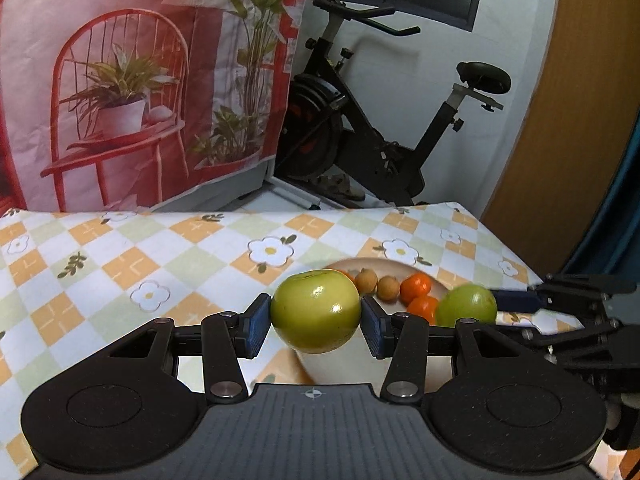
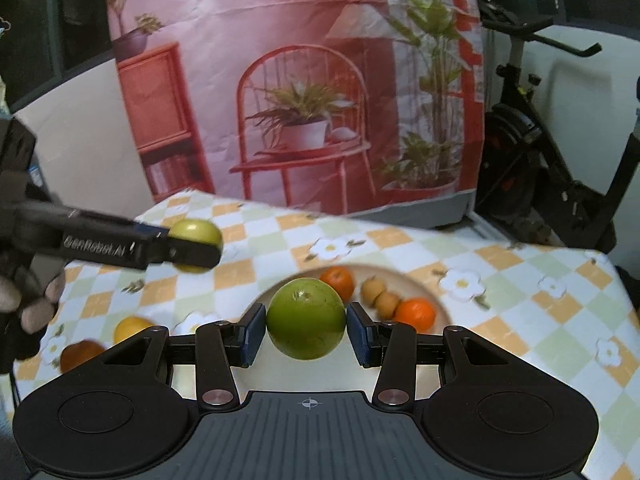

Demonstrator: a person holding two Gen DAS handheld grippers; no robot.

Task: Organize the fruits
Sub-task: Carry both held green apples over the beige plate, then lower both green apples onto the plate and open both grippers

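Observation:
My left gripper (image 1: 316, 320) is shut on a yellow-green round fruit (image 1: 316, 304), held above the flowered tablecloth. In the right wrist view my right gripper (image 2: 306, 328) is shut on a darker green round fruit (image 2: 306, 312), raised over a beige plate (image 2: 436, 292). On the plate lie two oranges (image 2: 416, 312) and two small brown fruits (image 2: 380, 296). The left gripper's fruit (image 2: 196, 232) also shows at the left of that view, with the right one's fruit (image 1: 466, 306) beside the plate in the left wrist view.
A yellow fruit (image 2: 132, 328) and a brownish-orange fruit (image 2: 82, 354) lie loose on the cloth at the near left. A gloved hand (image 2: 28, 308) holds the left gripper. An exercise bike (image 1: 360, 120) and a printed backdrop (image 1: 140, 80) stand behind the table.

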